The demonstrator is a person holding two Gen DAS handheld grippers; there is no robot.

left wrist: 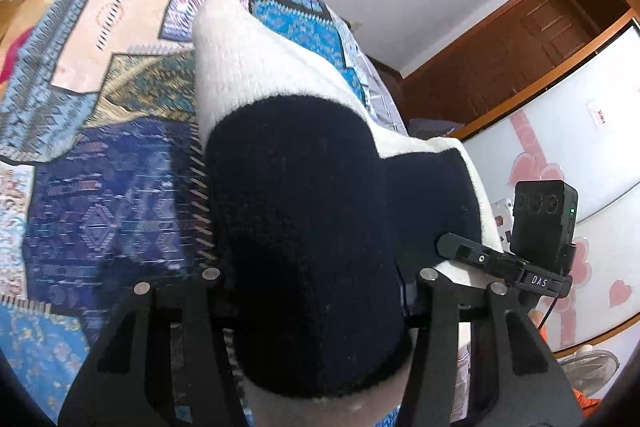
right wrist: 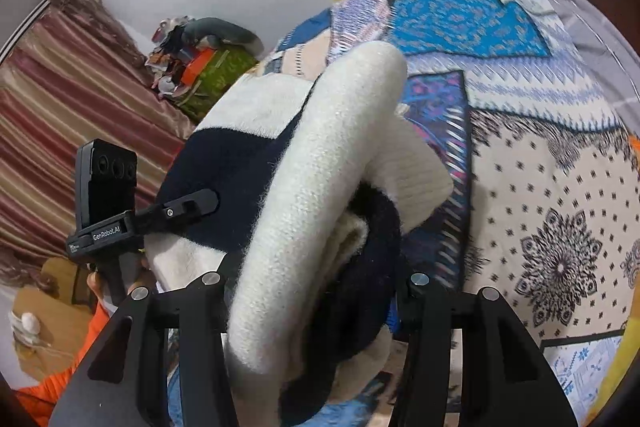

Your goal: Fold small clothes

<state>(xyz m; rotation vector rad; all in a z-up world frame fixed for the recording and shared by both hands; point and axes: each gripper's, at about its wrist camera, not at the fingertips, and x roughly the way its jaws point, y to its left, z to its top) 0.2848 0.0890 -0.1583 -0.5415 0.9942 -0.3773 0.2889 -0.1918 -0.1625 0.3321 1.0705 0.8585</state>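
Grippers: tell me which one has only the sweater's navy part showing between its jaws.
The left gripper: only a navy band of the sweater fills its jaws. The right gripper clamps mostly cream knit with navy beside it.

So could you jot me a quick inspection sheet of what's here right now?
Surface: bed with patchwork quilt.
Job's things: cream and navy knit sweater, bunched, lifted between both grippers.
Clutter: heap of clothes by the wall.
Grippers: left gripper and right gripper each clamped on the sweater.
Cables: thin cable below the other gripper's camera.
Surroundings: striped curtain, wooden door, wardrobe with pink hearts.
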